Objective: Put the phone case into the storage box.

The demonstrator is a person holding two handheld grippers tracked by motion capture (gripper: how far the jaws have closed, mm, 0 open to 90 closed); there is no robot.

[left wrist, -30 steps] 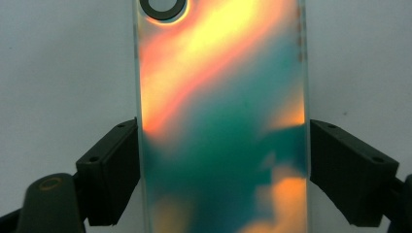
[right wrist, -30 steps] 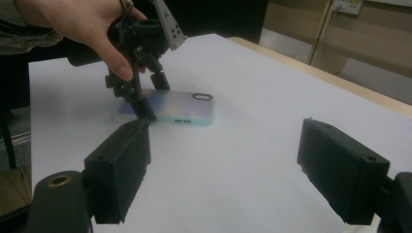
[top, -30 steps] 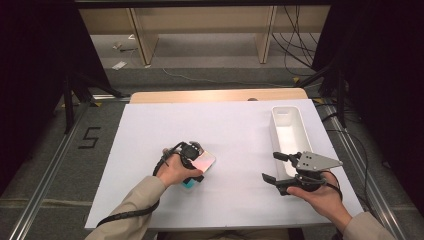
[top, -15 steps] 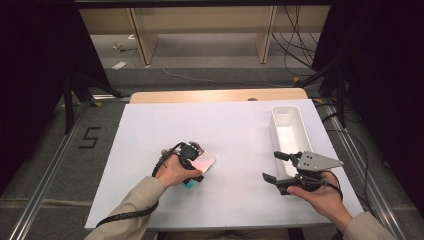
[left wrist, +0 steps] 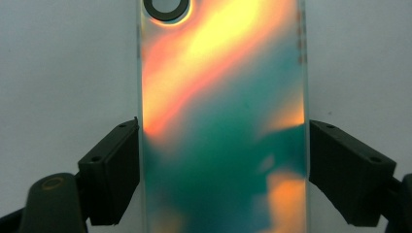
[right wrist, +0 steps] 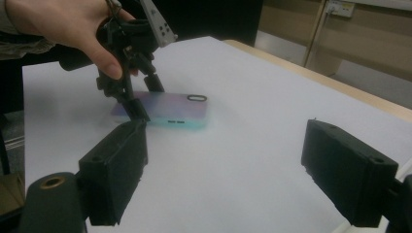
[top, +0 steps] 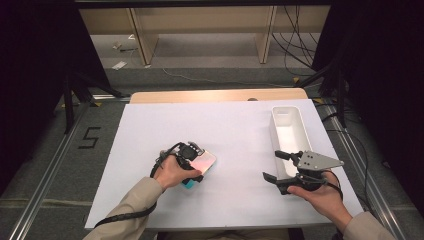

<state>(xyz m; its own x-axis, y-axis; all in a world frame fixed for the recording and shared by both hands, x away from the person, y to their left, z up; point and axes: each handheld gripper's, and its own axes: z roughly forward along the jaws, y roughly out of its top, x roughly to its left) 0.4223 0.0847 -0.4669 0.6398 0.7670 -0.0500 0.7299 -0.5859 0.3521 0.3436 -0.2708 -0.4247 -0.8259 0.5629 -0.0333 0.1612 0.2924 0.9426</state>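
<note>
While flat on table, phone case (left wrist: 223, 121) sits clamped between left tongs (left wrist: 223, 170); right tongs (right wrist: 238, 179) wide, empty, well apart.

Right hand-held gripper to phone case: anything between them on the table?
Nothing: in the high view, bare white table separates the right hand-held gripper from the phone case.

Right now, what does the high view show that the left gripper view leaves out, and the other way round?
High view: the white tray and the open right gripper beside it. Left gripper view: the camera ring up close, and the left gripper with its fingers pressed to the phone at its long edges. Both: the shimmering phone lying on the white table.
</note>
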